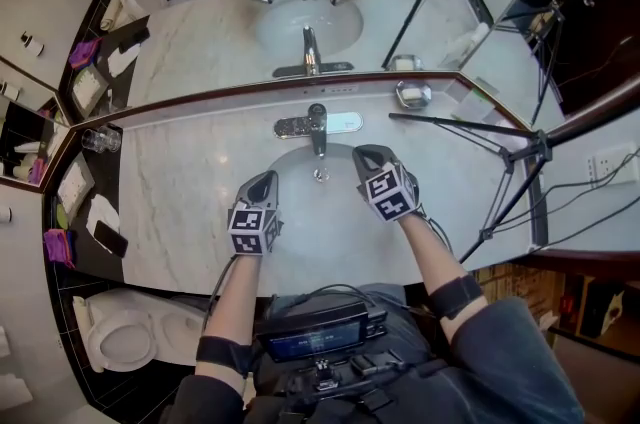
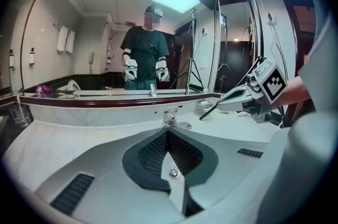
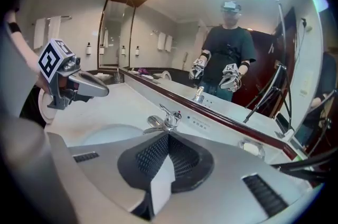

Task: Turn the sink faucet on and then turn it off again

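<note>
The chrome faucet (image 1: 317, 124) stands at the back of the white sink basin (image 1: 300, 242), its lever toward the mirror; I see no stream of water. My left gripper (image 1: 265, 180) hovers over the basin's left side, shut and empty. My right gripper (image 1: 366, 154) hangs just right of the spout, shut with nothing between its jaws, apart from the faucet. In the left gripper view the faucet (image 2: 170, 116) lies straight beyond the closed left gripper (image 2: 168, 132), with the right gripper (image 2: 224, 104) off to the right. In the right gripper view the faucet (image 3: 166, 120) sits just past the shut right gripper (image 3: 169, 136).
A wide mirror (image 1: 300, 2) backs the marble counter (image 1: 180, 202). A glass tumbler (image 1: 100, 140) stands at far left, a soap dish (image 1: 412, 94) right of the faucet. A black tripod (image 1: 510, 157) leans over the counter's right end. A toilet (image 1: 120, 337) is at lower left.
</note>
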Tool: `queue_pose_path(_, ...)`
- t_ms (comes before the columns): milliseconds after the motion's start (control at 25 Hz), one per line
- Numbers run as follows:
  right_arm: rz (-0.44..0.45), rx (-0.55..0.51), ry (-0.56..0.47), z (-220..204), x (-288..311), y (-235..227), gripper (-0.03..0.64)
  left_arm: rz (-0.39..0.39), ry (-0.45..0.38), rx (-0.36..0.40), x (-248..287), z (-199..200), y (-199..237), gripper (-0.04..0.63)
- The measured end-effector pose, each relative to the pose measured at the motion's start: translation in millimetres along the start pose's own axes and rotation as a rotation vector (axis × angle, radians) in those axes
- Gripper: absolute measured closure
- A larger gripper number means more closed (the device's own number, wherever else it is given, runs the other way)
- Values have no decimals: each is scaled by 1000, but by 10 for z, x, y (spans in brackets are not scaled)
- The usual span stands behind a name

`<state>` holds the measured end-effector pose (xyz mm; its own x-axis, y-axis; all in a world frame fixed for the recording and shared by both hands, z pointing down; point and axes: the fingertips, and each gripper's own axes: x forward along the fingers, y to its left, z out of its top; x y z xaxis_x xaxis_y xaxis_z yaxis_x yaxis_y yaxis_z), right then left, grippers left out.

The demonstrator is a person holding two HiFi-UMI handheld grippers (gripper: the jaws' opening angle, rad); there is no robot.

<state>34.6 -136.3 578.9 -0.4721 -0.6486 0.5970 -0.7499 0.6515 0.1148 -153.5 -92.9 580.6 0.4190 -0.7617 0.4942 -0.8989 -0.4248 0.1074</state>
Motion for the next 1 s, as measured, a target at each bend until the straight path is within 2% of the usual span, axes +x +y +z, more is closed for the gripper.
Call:
queue_pose_path(240,-19,264,-45,-333,-235,-129,597,-9,-10,-17,-16,9,-35,595)
queue_pose_path(440,-30,377,-69,-521,-386,-131,597,-16,-16,-23,-56,25,-48,595)
queue_pose_path(760,-37,420,-78,-644,-458,-127,597,-13,-17,-6,-73,41,-80,595)
queue_pose_path(1000,-38,360,-72,-587,-377,-125,595,-6,-16,-11,-69,30,-61,595)
